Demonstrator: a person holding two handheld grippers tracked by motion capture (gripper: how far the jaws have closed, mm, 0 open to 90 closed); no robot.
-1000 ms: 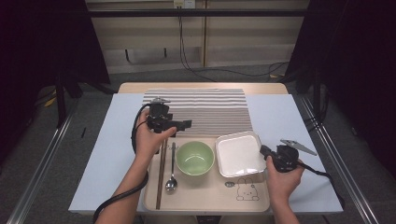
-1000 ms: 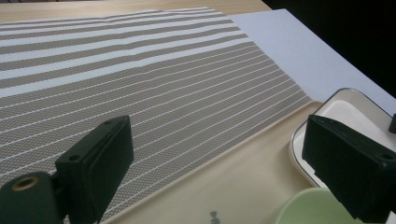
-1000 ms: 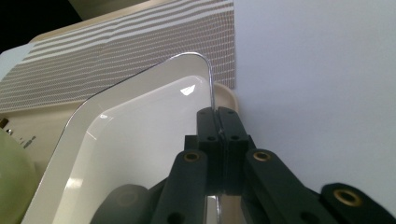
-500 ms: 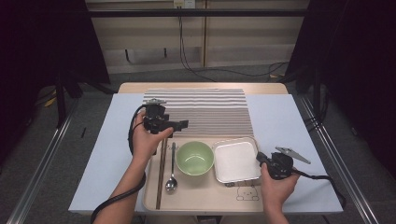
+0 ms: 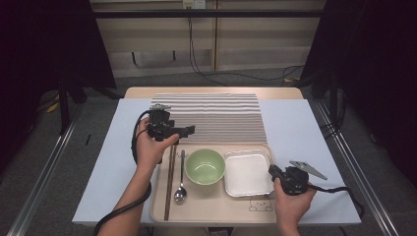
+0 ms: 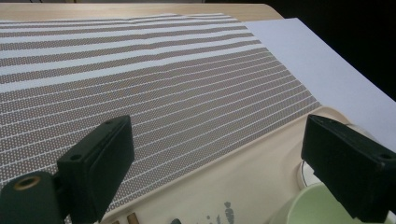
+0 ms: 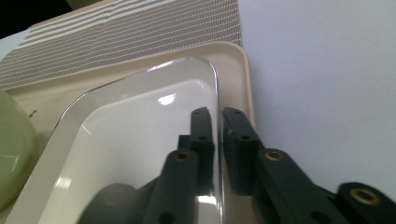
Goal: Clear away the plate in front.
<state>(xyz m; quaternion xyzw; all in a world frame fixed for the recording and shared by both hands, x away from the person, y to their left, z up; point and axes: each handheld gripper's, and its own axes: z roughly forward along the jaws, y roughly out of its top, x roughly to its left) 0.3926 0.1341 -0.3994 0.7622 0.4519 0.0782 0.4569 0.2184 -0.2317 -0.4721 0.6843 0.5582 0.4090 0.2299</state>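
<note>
A white square plate (image 5: 248,172) (image 7: 140,140) lies flat in the right part of a beige tray (image 5: 211,206), next to a green bowl (image 5: 205,166). My right gripper (image 5: 271,171) (image 7: 218,116) is at the plate's right rim. Its jaws have just been opening and stand a little apart, with the rim between them. My left gripper (image 5: 187,131) (image 6: 215,163) hovers wide open over the tray's far left corner and the striped mat (image 6: 140,74), holding nothing.
Brown chopsticks (image 5: 169,182) and a metal spoon (image 5: 181,189) lie on the tray's left side. The striped mat (image 5: 216,113) lies beyond the tray on a pale blue sheet (image 5: 300,128). Both grippers trail cables off the near table edge.
The plate, held raised and tilted a second ago, now lies flat in the tray. My right hand has come down and nearer with it. The left hand has kept still.
</note>
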